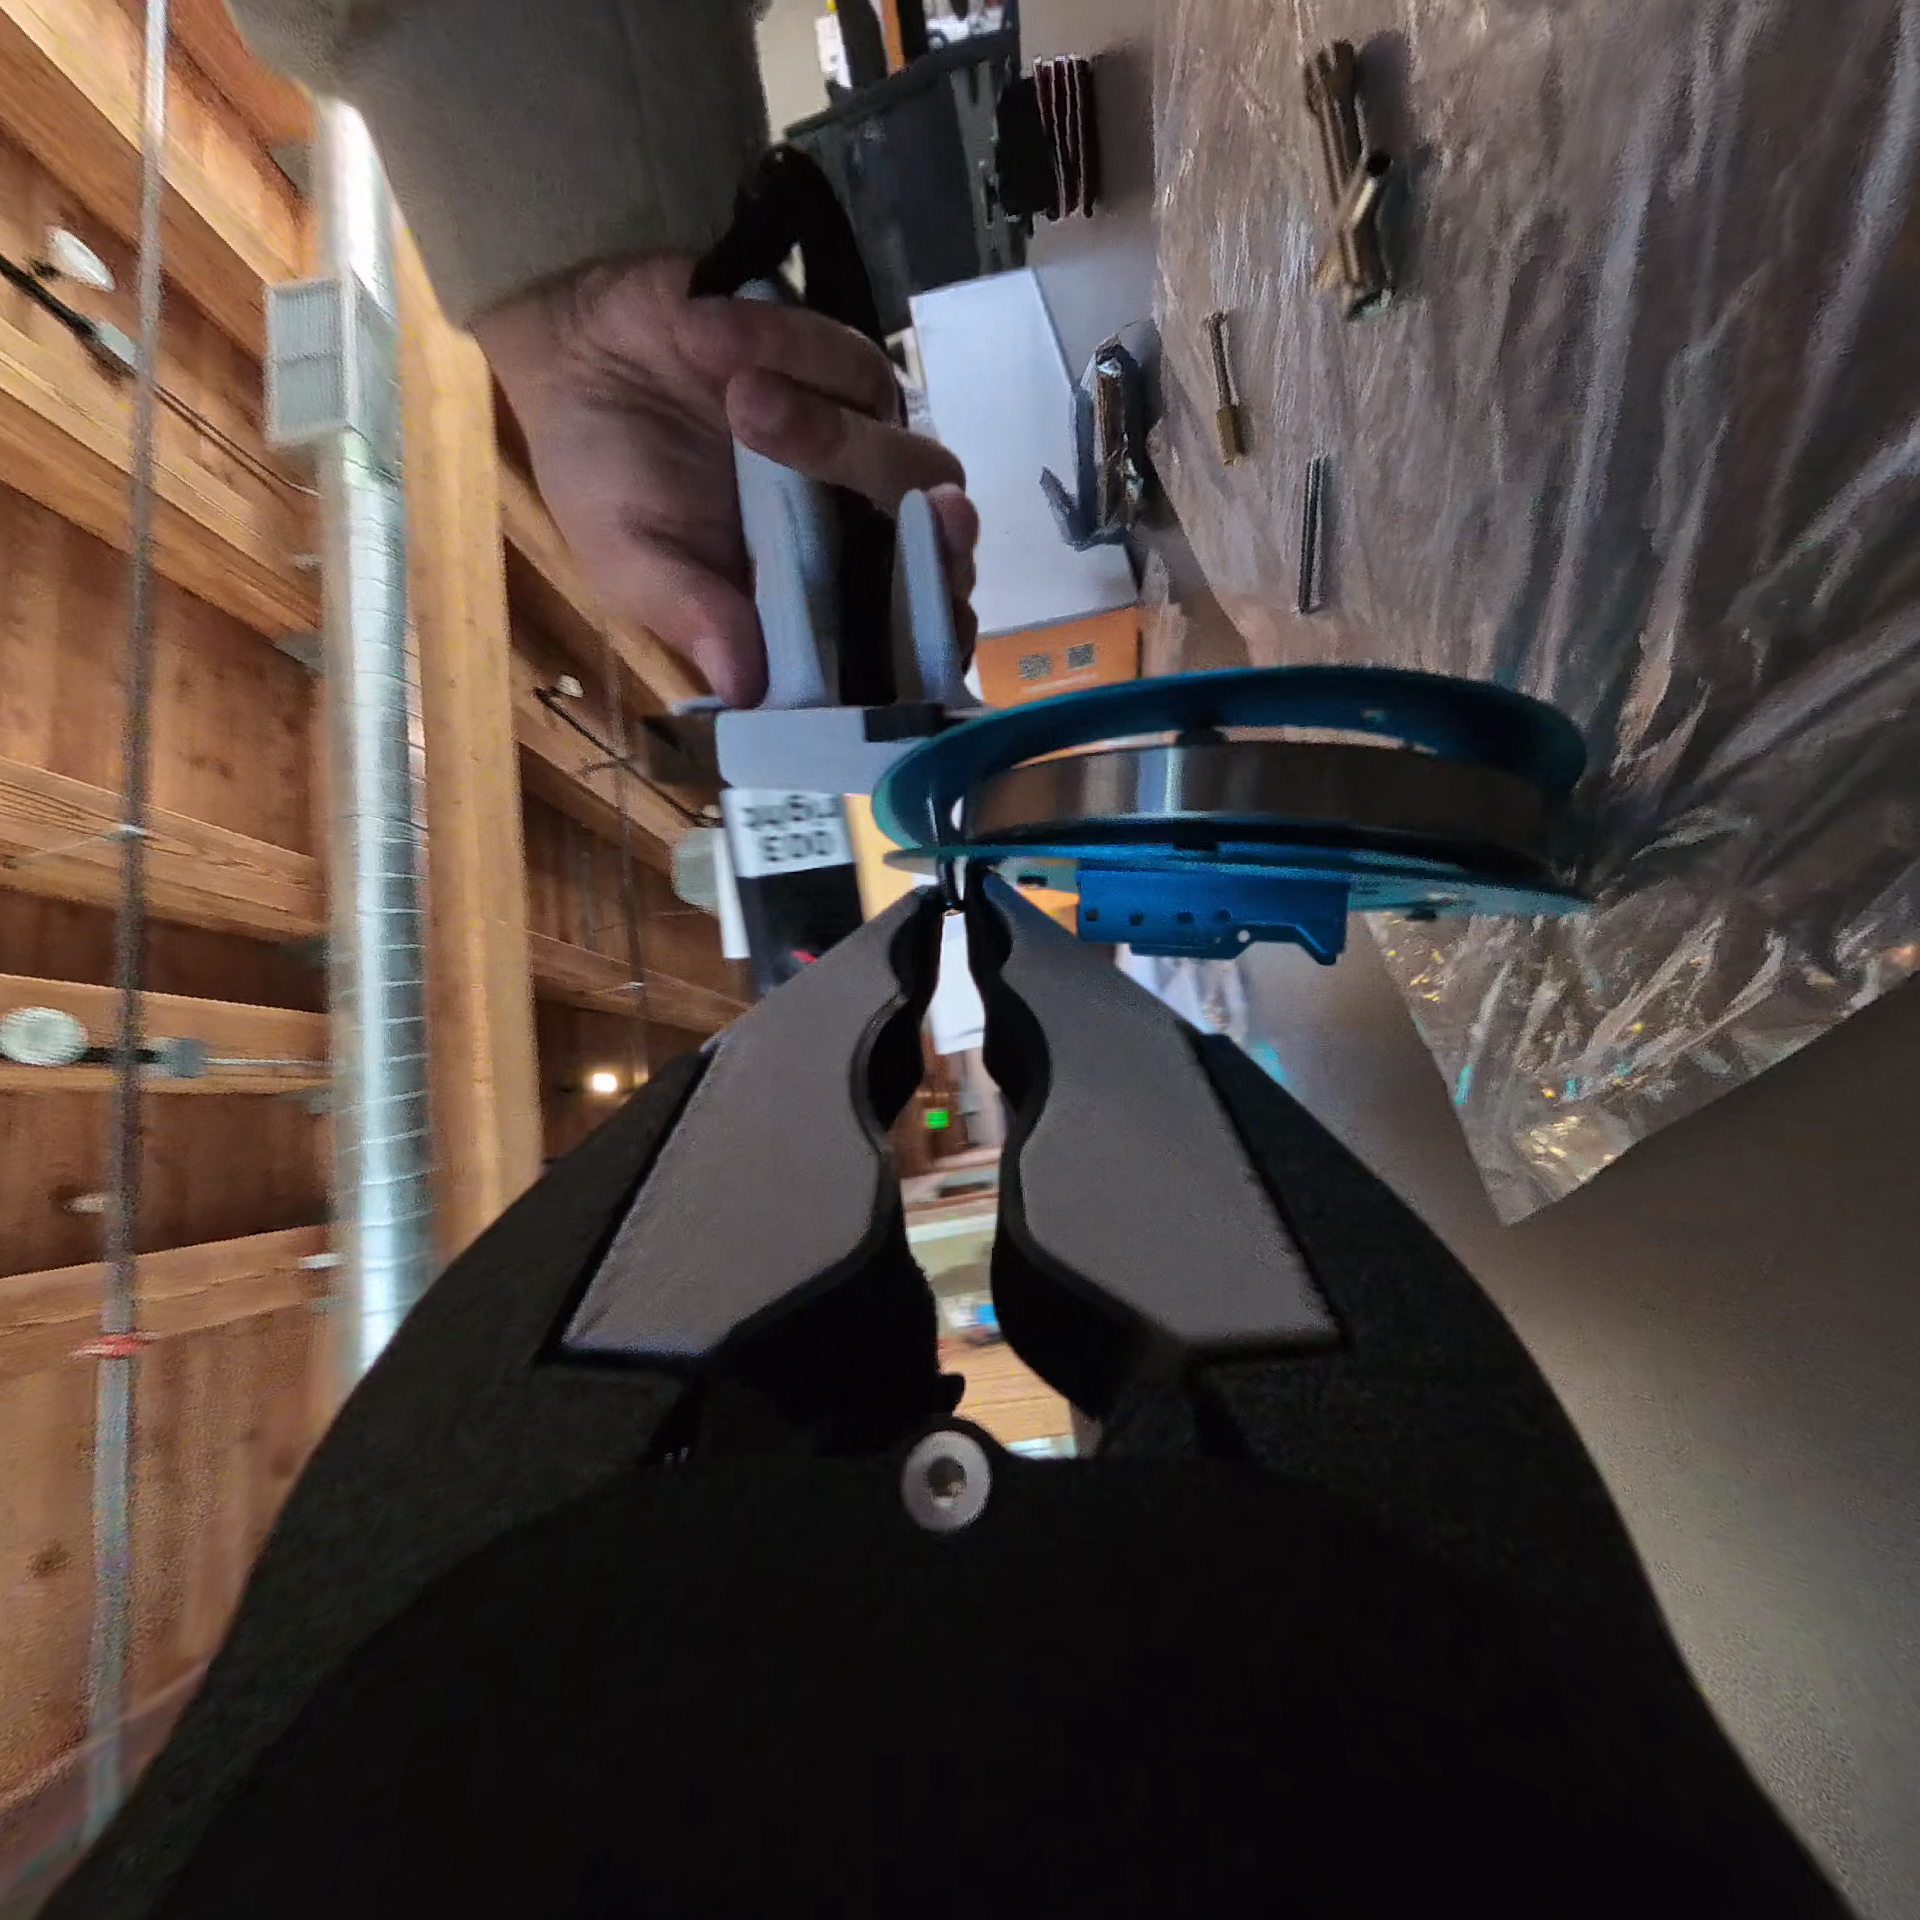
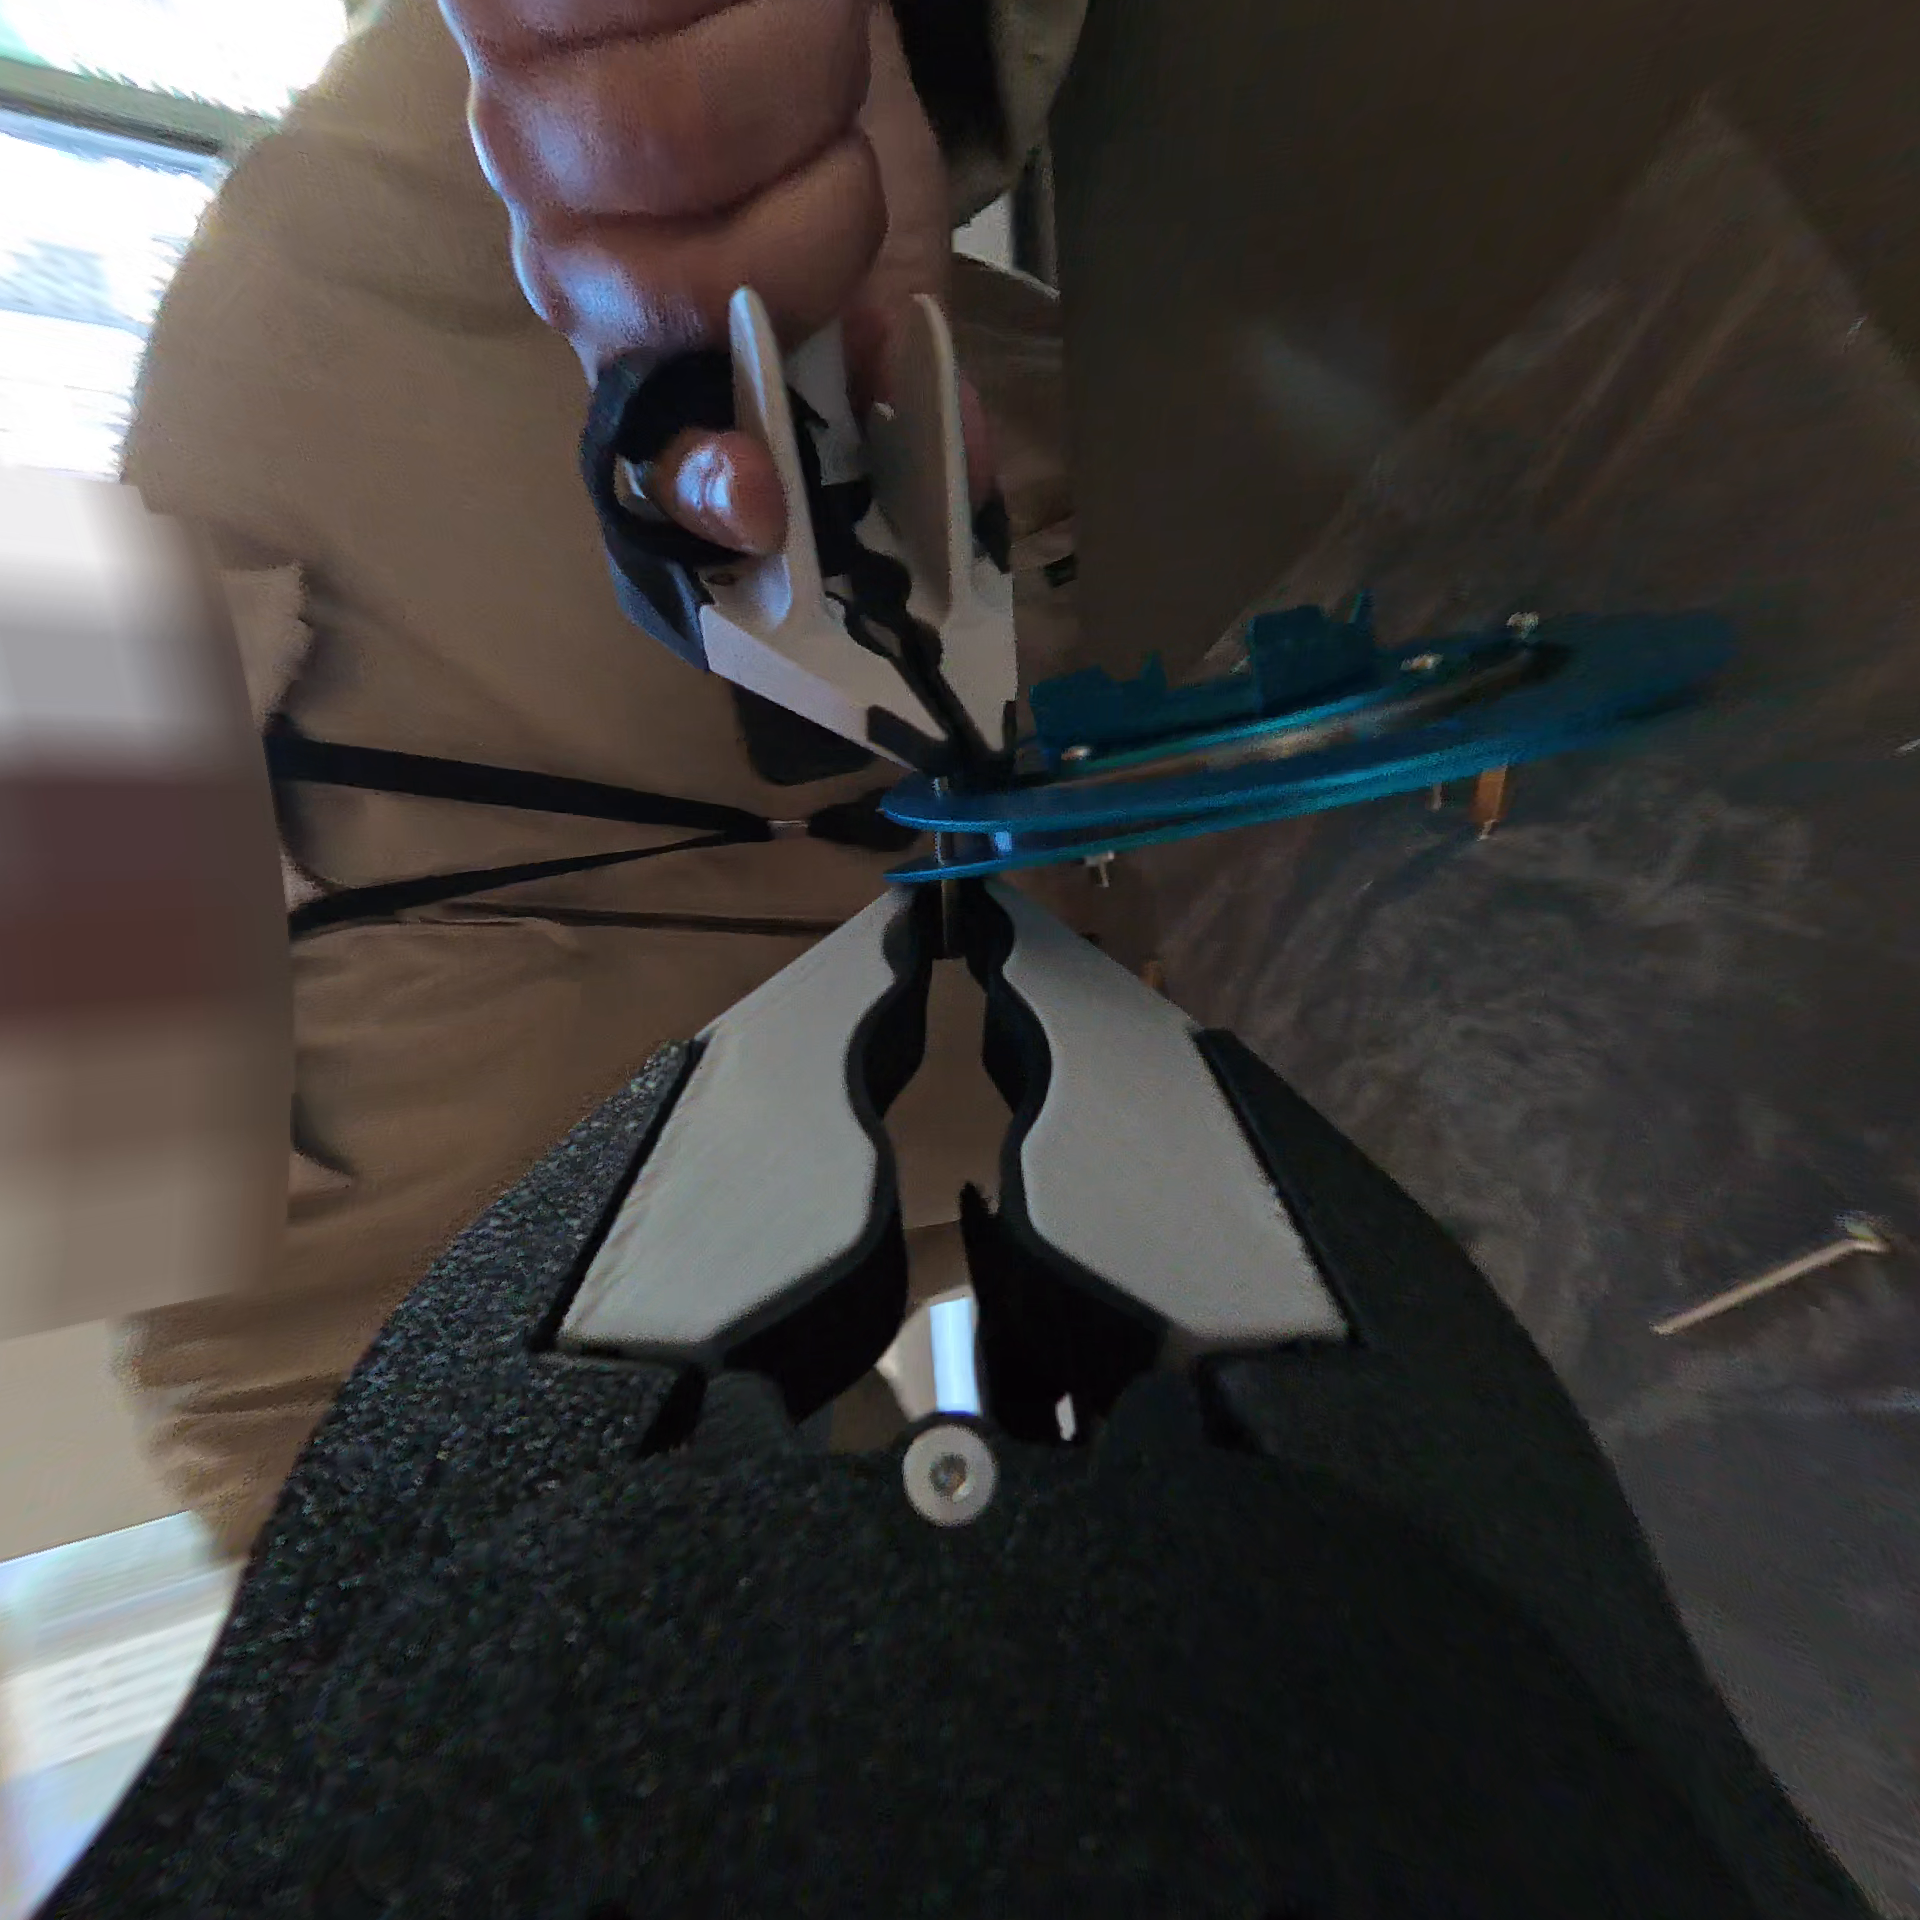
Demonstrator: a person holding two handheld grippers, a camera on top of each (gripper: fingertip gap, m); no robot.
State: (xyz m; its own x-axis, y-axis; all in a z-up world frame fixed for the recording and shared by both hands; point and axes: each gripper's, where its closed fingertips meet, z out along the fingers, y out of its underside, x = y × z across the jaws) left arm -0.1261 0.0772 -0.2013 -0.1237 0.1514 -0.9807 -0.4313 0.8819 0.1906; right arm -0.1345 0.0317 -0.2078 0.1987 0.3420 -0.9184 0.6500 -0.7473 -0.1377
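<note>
A blue round assembly (image 1: 1247, 717), two thin blue plates around a steel ring (image 1: 1257, 795) with a small blue bracket (image 1: 1205, 920), hangs in the air beside the plastic-covered table. My left gripper (image 1: 951, 906) is shut on its near rim. The right gripper's white body (image 1: 790, 748), in a hand (image 1: 665, 436), meets the same rim from the other side. In the right wrist view my right gripper (image 2: 951, 914) is shut on the rim of the blue assembly (image 2: 1299, 769), and the left gripper (image 2: 971, 743), in a hand (image 2: 707, 145), pinches that rim from above.
A crinkled clear plastic sheet (image 1: 1662, 520) covers the table and carries a brass lock part (image 1: 1351, 177), a small brass rod (image 1: 1226, 384) and a dark pin (image 1: 1312, 535). A hex key (image 2: 1766, 1283) lies on it. A black bin (image 1: 914, 156) and white box (image 1: 1018, 457) stand behind. One gripper's finger ends stand about 4 cm off the other's.
</note>
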